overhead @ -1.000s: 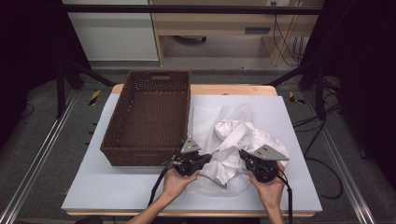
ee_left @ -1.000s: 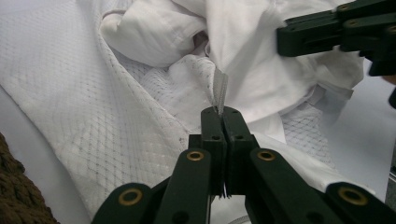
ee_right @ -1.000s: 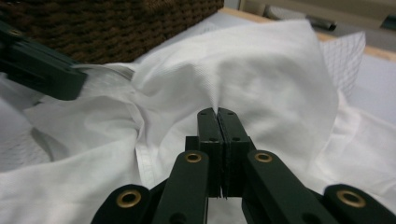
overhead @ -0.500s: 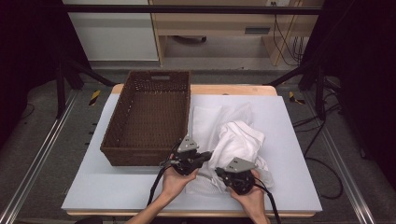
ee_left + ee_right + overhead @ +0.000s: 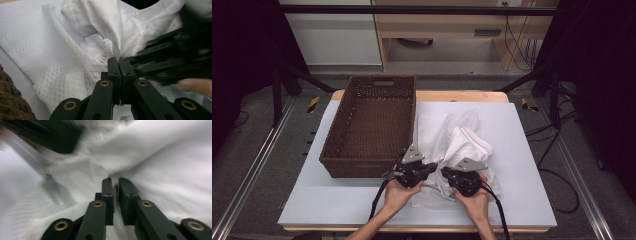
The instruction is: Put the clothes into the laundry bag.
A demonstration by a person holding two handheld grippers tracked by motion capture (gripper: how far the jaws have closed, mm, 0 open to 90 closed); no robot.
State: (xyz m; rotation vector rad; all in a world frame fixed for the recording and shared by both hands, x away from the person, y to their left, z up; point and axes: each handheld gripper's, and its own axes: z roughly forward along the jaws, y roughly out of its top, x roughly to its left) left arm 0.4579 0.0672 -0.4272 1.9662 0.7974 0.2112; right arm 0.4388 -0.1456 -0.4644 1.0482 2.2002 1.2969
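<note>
Folding step: left gripper clamped on white garment; right gripper, jaws just parting, releases its fold; next, regrip.

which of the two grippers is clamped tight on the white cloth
The left gripper: its jaws are pressed together on a fold of the white cloth. The right gripper shows a narrow gap between its jaws.

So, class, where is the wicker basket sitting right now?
In the high view the wicker basket sits on the left half of the table, just left of the white cloth and beyond the left gripper.
</note>
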